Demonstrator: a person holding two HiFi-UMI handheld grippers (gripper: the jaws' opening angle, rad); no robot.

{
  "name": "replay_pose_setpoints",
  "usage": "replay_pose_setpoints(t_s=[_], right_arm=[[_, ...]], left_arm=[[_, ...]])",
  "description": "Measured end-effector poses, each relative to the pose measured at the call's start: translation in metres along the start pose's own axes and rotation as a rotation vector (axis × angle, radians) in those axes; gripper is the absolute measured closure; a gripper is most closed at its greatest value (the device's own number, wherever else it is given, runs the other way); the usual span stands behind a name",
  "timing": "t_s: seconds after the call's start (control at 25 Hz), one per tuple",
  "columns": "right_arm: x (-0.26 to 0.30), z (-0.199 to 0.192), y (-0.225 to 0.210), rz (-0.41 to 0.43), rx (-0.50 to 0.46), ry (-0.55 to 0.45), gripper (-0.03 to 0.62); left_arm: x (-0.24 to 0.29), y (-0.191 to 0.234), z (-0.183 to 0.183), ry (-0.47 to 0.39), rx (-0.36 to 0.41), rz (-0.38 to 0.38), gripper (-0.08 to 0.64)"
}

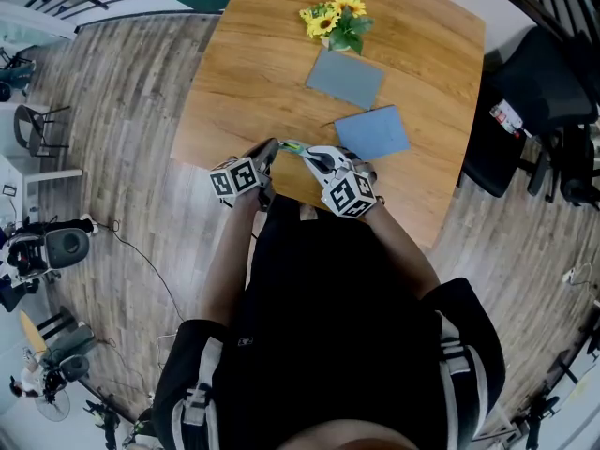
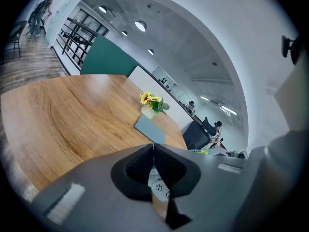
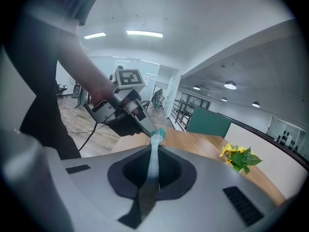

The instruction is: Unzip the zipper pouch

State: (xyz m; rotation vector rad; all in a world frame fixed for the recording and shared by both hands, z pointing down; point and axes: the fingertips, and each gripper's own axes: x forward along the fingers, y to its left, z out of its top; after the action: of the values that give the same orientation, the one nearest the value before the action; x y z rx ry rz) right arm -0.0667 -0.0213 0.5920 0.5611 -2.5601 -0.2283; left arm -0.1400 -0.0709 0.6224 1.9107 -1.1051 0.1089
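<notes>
The pouch (image 3: pixel 155 140) hung in the air over the bench (image 1: pixel 262 73), just above its 6 o'clock edge in the head view. It was stretched edge-on between the two grippers.

The left gripper (image 2: pixel 153 153) sat at the pouch's 9 o'clock. Its jaws were pressed together on a thin white flap with small printed marks. The right gripper (image 3: pixel 153 153) sat at 3 o'clock, clamped just as tightly on the pale teal strip that ran out to the other gripper's tip. Which end carried the zipper pull could not be told; a teal knob at the left tip might have been it.

The pouch looked thin, limp and very light, so it would probably sag or twist unless kept taut. Its smooth skin could slip from a shallow pinch. The best hold seemed to be the fabric just beside the zipper's end with one gripper and the pull tab with the other, drawing along the zipper line.

Farther out, two grey-blue mats (image 1: pixel 345 78) lay toward 12 o'clock, well apart from the pouch. The flowers (image 1: pixel 337 22) stood just beyond the farther mat.
</notes>
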Motion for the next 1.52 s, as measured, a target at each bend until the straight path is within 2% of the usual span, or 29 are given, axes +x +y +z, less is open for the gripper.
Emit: replay_pose_setpoints(t_s=[0.76,1.0,1.52], right_arm=[[-0.002,0.002,0.0,-0.001,0.002,-0.003,0.586],[-0.003,0.006,0.001,-0.002,-0.001,-0.005,0.584],[-0.007,0.011,0.004,-0.005,-0.002,-0.02,0.586]], left_arm=[[0.006,0.005,0.002,0.002,-0.004,0.021,0.555],[0.007,0.004,0.006,0.009,0.037,0.03,0.557],[0.004,0.012,0.005,-0.001,0.035,0.046,0.557]])
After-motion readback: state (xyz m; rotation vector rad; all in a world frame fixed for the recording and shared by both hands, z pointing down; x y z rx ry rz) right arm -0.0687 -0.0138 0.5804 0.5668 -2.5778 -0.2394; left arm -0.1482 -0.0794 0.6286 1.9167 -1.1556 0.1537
